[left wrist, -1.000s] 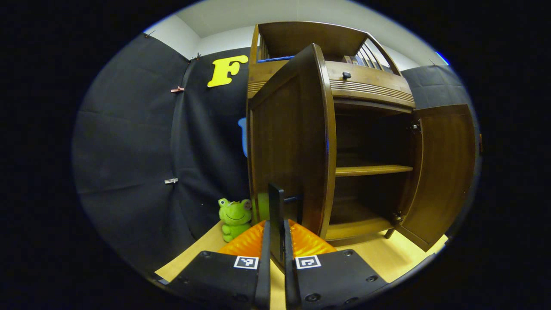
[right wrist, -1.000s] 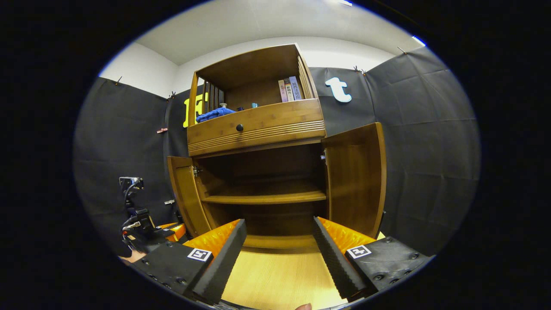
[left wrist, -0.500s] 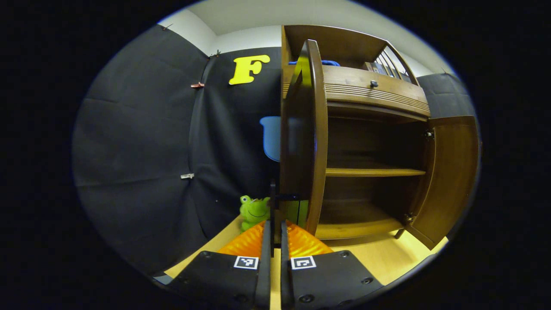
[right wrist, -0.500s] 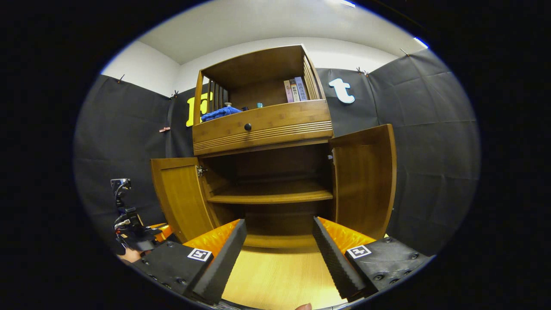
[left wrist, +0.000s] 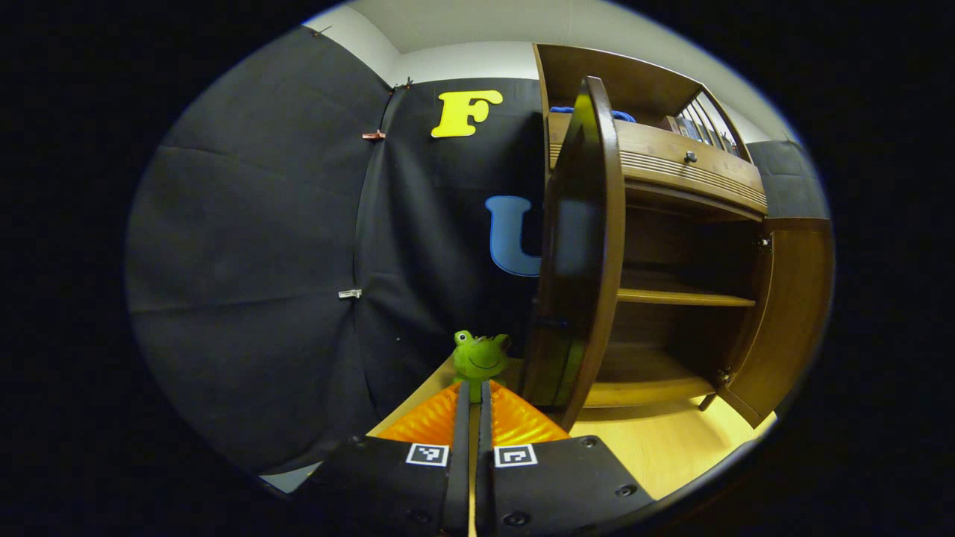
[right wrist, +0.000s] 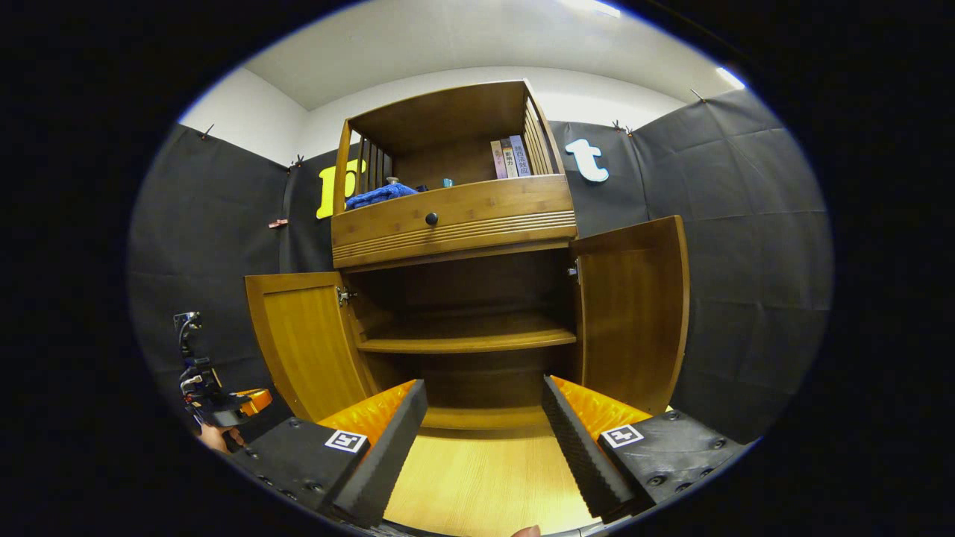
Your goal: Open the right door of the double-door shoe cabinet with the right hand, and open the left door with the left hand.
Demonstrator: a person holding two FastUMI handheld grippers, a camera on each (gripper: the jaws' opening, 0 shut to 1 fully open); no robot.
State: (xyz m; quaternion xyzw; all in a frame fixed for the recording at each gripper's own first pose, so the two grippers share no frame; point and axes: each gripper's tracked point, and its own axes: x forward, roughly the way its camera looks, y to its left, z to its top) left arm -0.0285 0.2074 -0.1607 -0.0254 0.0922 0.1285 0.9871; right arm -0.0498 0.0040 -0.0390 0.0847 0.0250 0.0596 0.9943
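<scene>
The brown wooden shoe cabinet (right wrist: 455, 216) stands with both doors swung out. In the right gripper view the left door (right wrist: 310, 343) and the right door (right wrist: 634, 313) flank the bare inner shelf (right wrist: 466, 343). My right gripper (right wrist: 485, 406) is open, low in front of the cabinet, with nothing between its fingers. In the left gripper view the left door (left wrist: 578, 253) shows nearly edge-on just right of my left gripper (left wrist: 474, 406), which is shut on nothing and clear of the door. The right door (left wrist: 791, 313) stands open farther off. The left gripper (right wrist: 220, 406) also appears at far left, held by a hand (right wrist: 216, 438).
A green frog toy (left wrist: 477, 356) sits on the light wooden floor (right wrist: 485, 485) straight ahead of the left gripper, by the black cloth wall. A drawer with a dark knob (right wrist: 431, 218) tops the cabinet; a blue cloth (right wrist: 380, 195) and books (right wrist: 509, 158) lie above.
The left door has swung farther open. The left gripper let go of the door's dark handle and shifted left, now facing the frog. The right gripper has stayed open and still.
</scene>
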